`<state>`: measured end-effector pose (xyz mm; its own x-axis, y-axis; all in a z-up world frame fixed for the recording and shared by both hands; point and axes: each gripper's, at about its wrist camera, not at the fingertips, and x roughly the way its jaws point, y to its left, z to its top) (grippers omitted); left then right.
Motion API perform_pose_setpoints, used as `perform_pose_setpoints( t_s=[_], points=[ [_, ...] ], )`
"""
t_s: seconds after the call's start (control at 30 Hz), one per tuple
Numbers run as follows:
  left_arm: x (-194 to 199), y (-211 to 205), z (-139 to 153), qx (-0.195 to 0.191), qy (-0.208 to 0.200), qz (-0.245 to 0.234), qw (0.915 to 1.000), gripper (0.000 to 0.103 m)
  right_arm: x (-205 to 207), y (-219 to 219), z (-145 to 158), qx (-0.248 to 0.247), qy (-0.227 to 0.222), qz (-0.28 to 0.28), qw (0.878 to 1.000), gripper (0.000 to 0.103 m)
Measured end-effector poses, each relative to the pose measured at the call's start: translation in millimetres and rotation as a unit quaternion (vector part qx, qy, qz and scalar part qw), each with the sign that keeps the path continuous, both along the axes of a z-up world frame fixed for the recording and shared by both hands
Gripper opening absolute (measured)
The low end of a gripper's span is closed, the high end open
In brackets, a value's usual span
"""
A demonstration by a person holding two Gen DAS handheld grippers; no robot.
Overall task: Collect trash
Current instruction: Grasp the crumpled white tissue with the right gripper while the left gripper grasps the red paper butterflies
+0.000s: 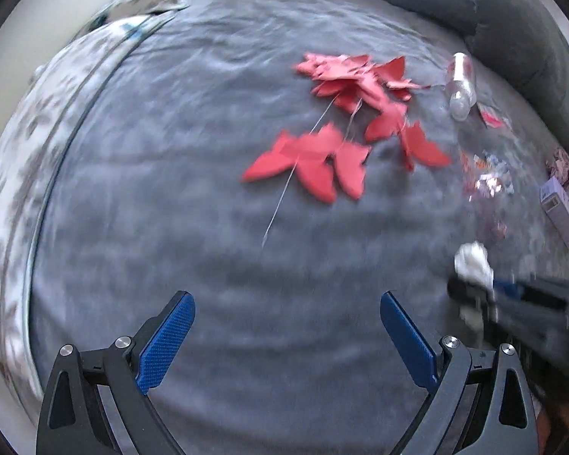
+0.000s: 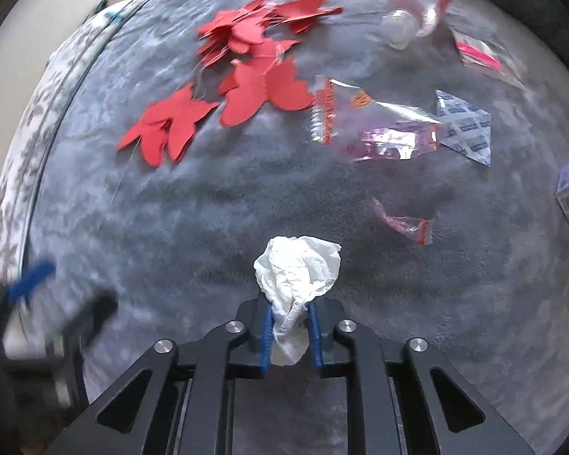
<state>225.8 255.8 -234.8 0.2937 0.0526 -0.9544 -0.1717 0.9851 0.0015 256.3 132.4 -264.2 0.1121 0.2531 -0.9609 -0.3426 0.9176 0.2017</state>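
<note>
A: Trash is strewn over the grey bed (image 1: 216, 284). From the left wrist view, what do you see?

B: The left tool (image 1: 287, 305) hangs over bare blanket with its blue pads apart and nothing between them. Beyond it lies a string of red paper butterflies (image 1: 341, 125), with a clear bottle (image 1: 462, 89) near them. At the right edge the right tool (image 1: 470, 295) shows dark and blurred with something white in it.

A: And the right wrist view?

B: The right tool (image 2: 290, 335) is clamped on a crumpled white tissue (image 2: 297, 269); the pads pinch its lower twist while the bulk puffs out ahead of the fingers. Past it lie a small red wrapper (image 2: 404, 223), clear plastic wrappers (image 2: 379, 129) and a blue-printed packet (image 2: 464, 129).

A: How should the pickup go?

B: I'd judge the grip fair but narrow. Keep the pinch closed and lift straight off the blanket without jerking, so the tissue can't slip free. The left tool could take the butterflies by pinching several wings together rather than the thin string.
</note>
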Motion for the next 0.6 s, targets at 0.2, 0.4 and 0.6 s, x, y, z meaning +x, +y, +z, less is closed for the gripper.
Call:
perform_pose_setpoints(
  t_s=[0.2,0.4,0.6],
  points=[
    [50,-1,-10,0.007,0.004,-0.035,0.9994,0.098,-6,-22,6,0.034,0.015,-0.019,0.999,0.012],
    [76,-3,-19,-0.005,0.008,-0.043,0.999,0.098,-16,-42,9,0.054,0.024,-0.028,0.998,0.013],
    [100,-21,-36,0.015,0.013,-0.066,0.9976,0.098,-18,-57,7,0.066,0.031,-0.04,0.997,0.013]
  ],
)
